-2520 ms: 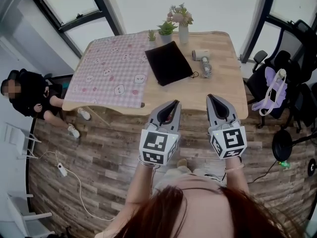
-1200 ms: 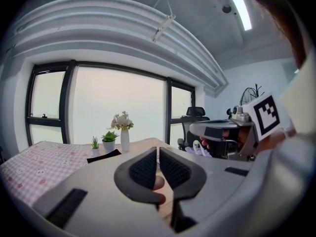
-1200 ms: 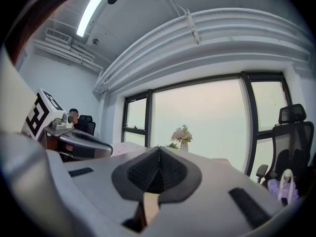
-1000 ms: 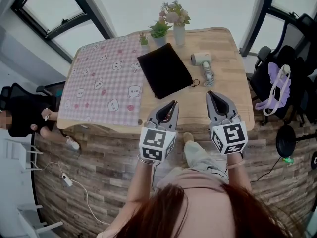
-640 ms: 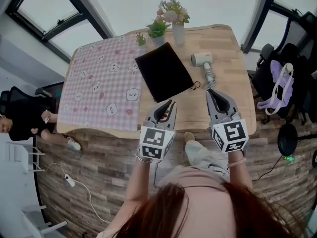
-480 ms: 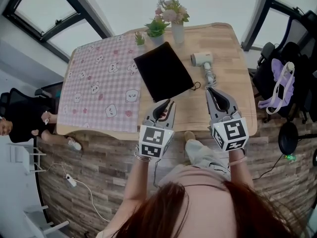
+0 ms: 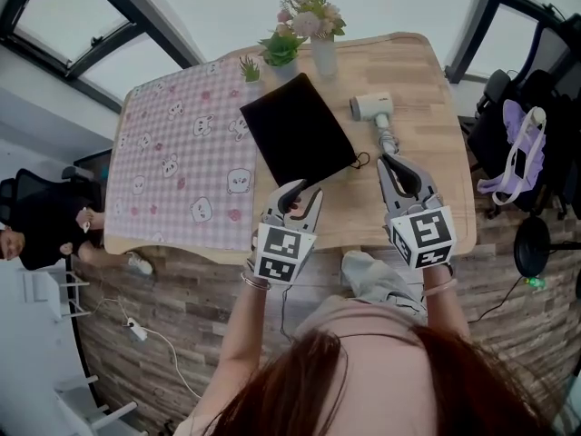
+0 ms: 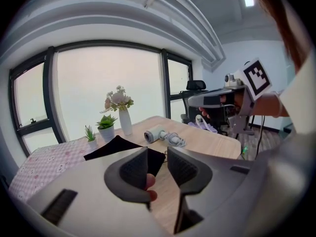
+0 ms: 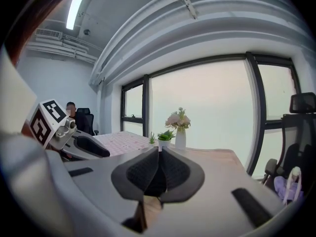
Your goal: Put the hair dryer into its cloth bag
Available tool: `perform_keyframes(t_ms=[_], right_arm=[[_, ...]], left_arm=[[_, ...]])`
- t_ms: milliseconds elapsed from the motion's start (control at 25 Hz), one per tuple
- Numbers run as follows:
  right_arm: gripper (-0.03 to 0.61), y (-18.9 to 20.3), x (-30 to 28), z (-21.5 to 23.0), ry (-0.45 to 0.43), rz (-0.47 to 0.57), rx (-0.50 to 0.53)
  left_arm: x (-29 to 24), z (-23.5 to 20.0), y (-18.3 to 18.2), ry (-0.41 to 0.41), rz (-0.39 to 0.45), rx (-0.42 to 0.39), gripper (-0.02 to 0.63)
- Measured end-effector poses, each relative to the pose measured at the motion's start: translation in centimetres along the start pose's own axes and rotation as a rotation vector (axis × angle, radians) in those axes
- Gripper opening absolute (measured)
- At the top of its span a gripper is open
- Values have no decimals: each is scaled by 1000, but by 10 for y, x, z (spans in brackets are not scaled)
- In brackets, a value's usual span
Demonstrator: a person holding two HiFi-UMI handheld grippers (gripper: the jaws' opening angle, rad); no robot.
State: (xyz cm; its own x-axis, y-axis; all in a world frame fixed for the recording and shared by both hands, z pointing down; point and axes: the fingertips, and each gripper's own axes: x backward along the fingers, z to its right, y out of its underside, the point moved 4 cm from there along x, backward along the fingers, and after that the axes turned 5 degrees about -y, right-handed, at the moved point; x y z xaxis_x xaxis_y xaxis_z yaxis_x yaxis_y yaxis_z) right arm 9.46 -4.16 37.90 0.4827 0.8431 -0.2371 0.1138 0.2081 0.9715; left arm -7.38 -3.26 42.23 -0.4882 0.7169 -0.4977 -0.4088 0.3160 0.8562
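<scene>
Now the left tool (image 7: 296, 190), jaws just opening and empty, hovers near the 6 o'clock corner of the cloth bag (image 7: 295, 134), right tool (image 7: 389, 161) pinched shut, hair dryer (image 7: 372, 107) on the surface (image 7: 422, 71) at the bag's 3 o'clock.

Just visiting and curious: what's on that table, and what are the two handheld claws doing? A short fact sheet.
Table: wooden, partly under a pink checked cloth
Cloth bag: black, lying flat mid-table
Hair dryer: white, right of the bag, outside it
Left gripper: jaws just opened, nothing between them, by the bag's corner
Right gripper: shut, empty, near the dryer's cord
Far edge: vase of flowers, potted plants
</scene>
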Motion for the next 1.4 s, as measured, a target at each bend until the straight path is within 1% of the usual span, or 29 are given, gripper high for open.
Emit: perform_keyframes(t_ms=[240,640,840,1120,1240,1400], right_arm=[[31,13,-19,10,-15,-41,-8],[38,31,-44,29,-29,-101,-21],[40,40,-53,37,-31,-127,-25],[41,53,-61,47,-29,-161,-29],[40,58,-65,50,-27,-176,-32],[46,65,-69,57,-17,-195,-37]], left_arm=[[-23,-9,19,25,-68,-66,127],[-65,-20,50,79,-172,-166,140],[-85,-24,68,109,-239,-217,146],[-105,-27,87,144,-299,-232,146],[-113,-26,93,171,-328,-247,146],[-123,-25,99,188,-348,-262,146]])
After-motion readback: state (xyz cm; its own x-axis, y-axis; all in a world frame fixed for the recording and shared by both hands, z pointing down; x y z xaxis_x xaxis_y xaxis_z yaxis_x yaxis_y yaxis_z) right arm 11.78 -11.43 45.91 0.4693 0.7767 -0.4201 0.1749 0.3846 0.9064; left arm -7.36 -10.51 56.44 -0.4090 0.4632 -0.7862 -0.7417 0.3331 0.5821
